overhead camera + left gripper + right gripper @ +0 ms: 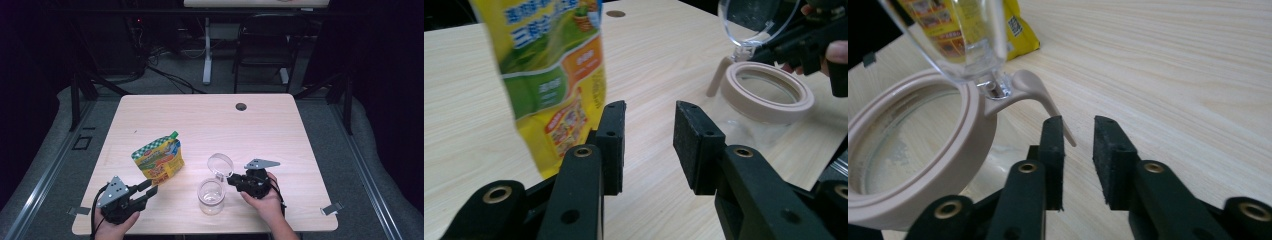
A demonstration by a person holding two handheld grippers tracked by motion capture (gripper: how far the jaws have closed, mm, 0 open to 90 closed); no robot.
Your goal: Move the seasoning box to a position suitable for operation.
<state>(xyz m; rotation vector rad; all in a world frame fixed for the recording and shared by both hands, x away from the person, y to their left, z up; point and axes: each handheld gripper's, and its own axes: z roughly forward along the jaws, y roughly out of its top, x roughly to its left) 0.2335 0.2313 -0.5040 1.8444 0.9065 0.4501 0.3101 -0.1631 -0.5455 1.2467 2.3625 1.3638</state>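
A yellow-green snack pouch [158, 161] stands upright on the wooden table [260, 130], left of centre. My left gripper [151, 188] is at the front left, just short of the pouch [551, 75], and its jaws [650, 112] are open with nothing between them. A clear jar [212, 196] with a beige rim [769, 92] stands near the front, its clear lid [220, 165] flipped up. My right gripper [231, 180] is right of the jar and is open. In the right gripper view its jaws [1078, 122] flank the tip of the jar's beige lever [1040, 97] without pressing on it.
A round cable hole [241, 106] sits near the table's far edge. A black chair [265, 45] and a white desk leg [207, 50] stand beyond the table. Metal clips [80, 211] [331, 208] stick out at the front corners. Dark curtains close in both sides.
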